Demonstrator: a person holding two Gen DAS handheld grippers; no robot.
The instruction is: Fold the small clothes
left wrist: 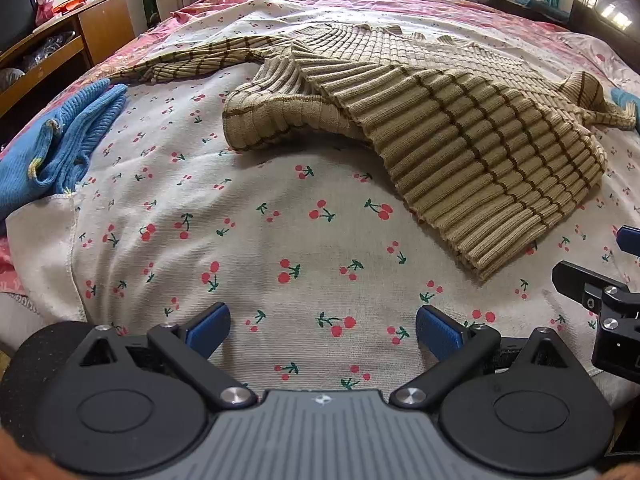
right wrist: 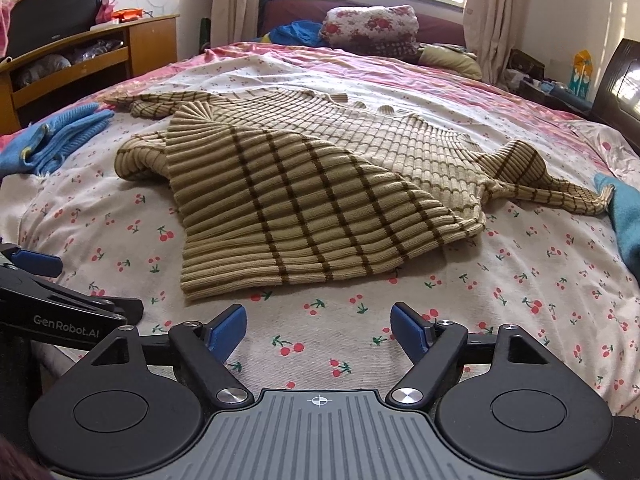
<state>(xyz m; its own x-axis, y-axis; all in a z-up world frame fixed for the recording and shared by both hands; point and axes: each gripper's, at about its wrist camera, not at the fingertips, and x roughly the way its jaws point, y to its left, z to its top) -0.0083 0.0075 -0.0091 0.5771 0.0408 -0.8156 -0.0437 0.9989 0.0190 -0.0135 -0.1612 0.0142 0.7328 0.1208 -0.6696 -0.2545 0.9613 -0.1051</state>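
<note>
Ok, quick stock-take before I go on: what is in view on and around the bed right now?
Ribbed sweater: one, tan with brown lines, mid-bed, one hem corner turned over itself.
Knit garment: one, blue, crumpled at the bed's left edge.
Cloth: one, teal, at the right edge, mostly out of frame.
Cherry-print sheet: one, white, under the sweater.
Folded bedding: one pile, floral, far end by the window.
Wooden cabinet: one, left of the bed.
Left gripper: open, empty.
Right gripper: open, empty.

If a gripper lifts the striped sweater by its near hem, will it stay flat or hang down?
The sweater would likely droop: its soft ribbed knit already lies folded and rumpled. The sleeves would probably trail behind.
</note>
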